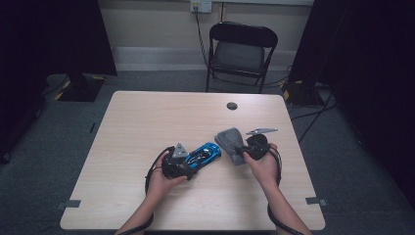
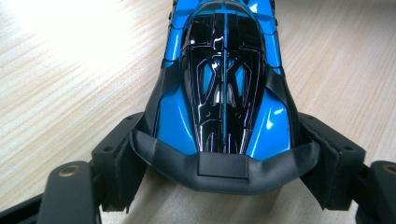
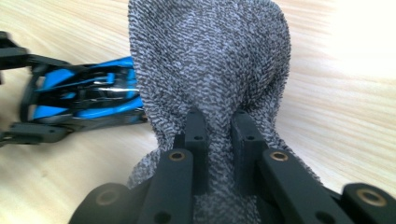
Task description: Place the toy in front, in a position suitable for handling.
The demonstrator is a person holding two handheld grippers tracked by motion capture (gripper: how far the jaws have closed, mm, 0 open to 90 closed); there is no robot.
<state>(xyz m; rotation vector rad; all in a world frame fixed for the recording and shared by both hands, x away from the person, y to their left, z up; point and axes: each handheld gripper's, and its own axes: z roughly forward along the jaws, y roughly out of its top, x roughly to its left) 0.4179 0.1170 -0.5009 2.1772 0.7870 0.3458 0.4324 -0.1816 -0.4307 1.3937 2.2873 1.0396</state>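
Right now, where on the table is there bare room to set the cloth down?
The far half of the table is bare up to the dark round cap, and so is the near strip between the forearms. The middle is crowded: the blue toy car in the left gripper lies close beside the grey cloth in the right gripper.

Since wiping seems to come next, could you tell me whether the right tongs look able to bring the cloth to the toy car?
Probably yes: the right tongs grip the grey cloth, and bare table separates it from the blue car.
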